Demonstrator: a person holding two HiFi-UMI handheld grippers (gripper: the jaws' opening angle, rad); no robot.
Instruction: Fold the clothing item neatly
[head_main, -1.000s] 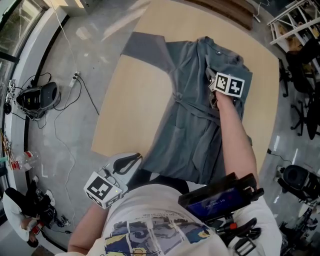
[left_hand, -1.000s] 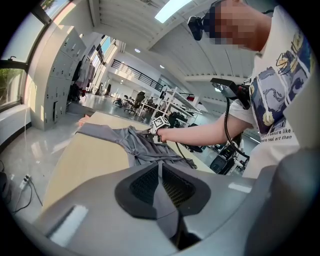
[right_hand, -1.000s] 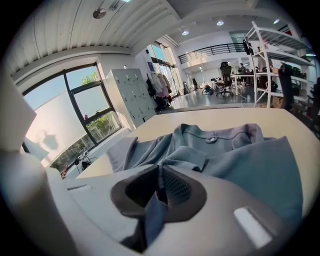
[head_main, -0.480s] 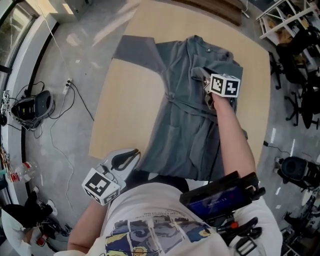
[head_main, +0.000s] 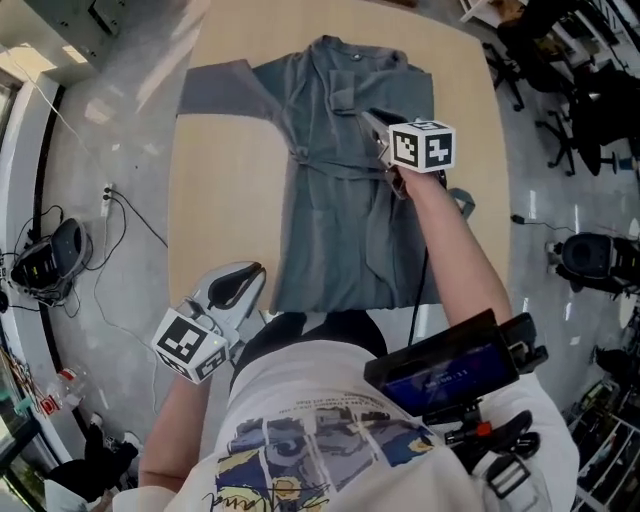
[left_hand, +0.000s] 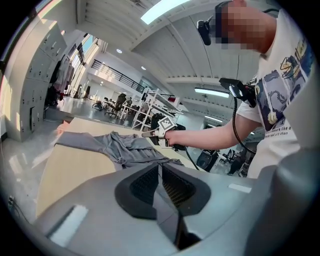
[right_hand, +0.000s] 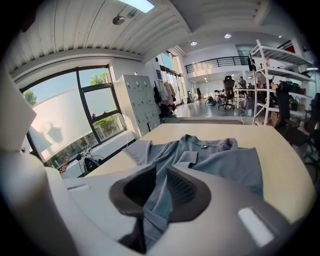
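Garment: the grey long-sleeved cloth top (head_main: 340, 200) lies flat on the pale wooden table (head_main: 215, 240), collar away from me. One sleeve (head_main: 215, 85) is spread out left, and the right side looks already folded in. My right gripper (head_main: 372, 122) hangs over its middle. The jaws have just been opening and are now slightly apart with nothing pinched; cloth shows through the gap but lies below, so I probably let go to leave a fold lying. My left gripper (head_main: 245, 282) sits by the near left table corner, jaws together, empty, clear of the cloth.

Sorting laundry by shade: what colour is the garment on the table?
Plain grey-blue garment, no pattern; the head view shows it best.
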